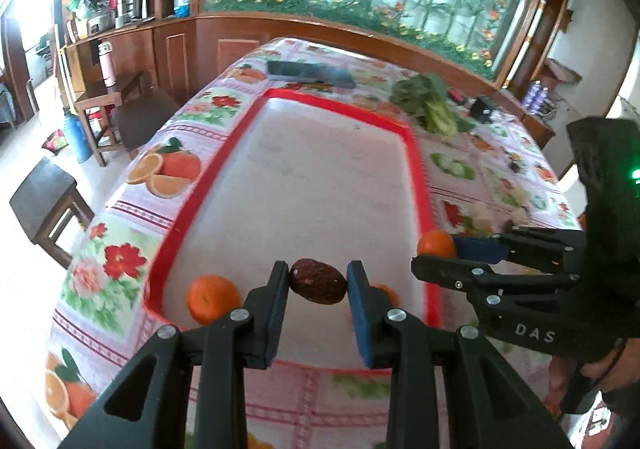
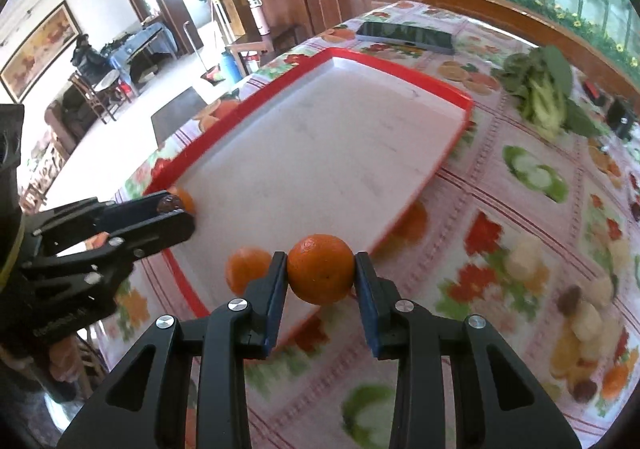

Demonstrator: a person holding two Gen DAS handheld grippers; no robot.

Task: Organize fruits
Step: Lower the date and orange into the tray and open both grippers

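A table [image 1: 132, 233] under a flowered cloth fills most of my view, and on it lies a wide tray [image 1: 418, 153] with a red rim and a pale floor, mostly bare. Beyond the tray's far end lies a dark phone [image 1: 310, 73], and off to its far right a bunch of leafy greens [image 1: 432, 105] rests on the cloth. My left gripper [image 1: 318, 281] hangs over the near end of the tray, its jaws clamped on a dark brown fruit [image 1: 318, 281] that I take for a passion fruit, though the blur leaves me unsure. My right gripper [image 2: 321, 273] sits by the tray's near right corner, jaws pressed tight on an orange [image 2: 321, 273], which in the right view appears over the rim. A second orange [image 1: 214, 297] lies on the tray floor in the near left corner, just left of my left finger. A third orange [image 2: 248, 269] lies on the tray floor between my two grippers, half hidden behind my fingers in both views.
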